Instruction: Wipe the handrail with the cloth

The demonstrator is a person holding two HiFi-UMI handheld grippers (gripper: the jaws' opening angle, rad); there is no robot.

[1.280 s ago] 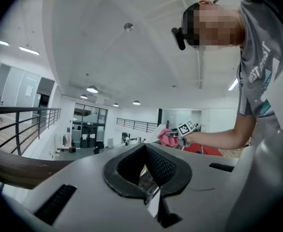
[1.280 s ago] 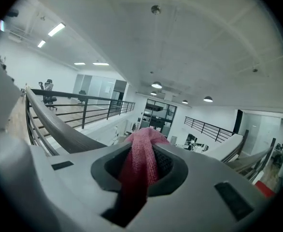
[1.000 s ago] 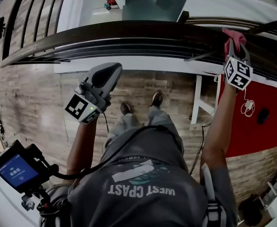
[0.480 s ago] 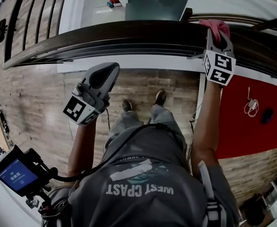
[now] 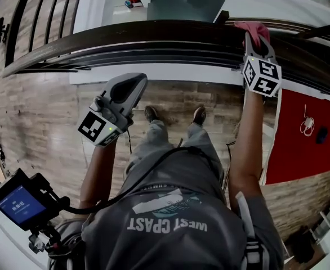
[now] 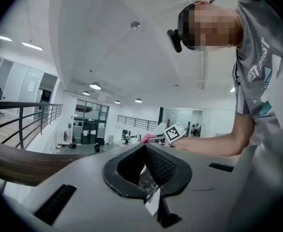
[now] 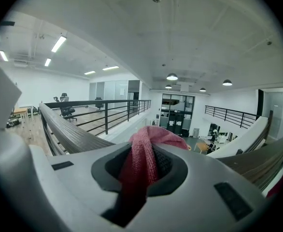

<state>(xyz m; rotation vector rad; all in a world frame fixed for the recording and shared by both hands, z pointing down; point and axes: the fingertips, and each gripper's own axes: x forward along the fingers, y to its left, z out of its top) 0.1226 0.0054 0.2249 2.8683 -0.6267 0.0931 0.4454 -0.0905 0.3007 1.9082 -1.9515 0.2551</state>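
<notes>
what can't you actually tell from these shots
- Whether the cloth touches the handrail: head view, right gripper covers the contact; right gripper view, its own body does.
- Text on the screen: head view, too small.
- Items on the red surface: head view, too small.

I wear a grey printed T-shirt point(image 5: 170, 221), crossed by a black cable point(image 5: 179, 151). The left gripper point(image 5: 130, 84) and right gripper point(image 5: 255, 43) are grey, with square-marker cubes.

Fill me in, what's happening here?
A person holds a gripper in each hand. The right gripper has its fingers shut on a pink cloth, held against the top of the dark handrail. The left gripper hangs short of the rail, fingers together, empty.
</notes>
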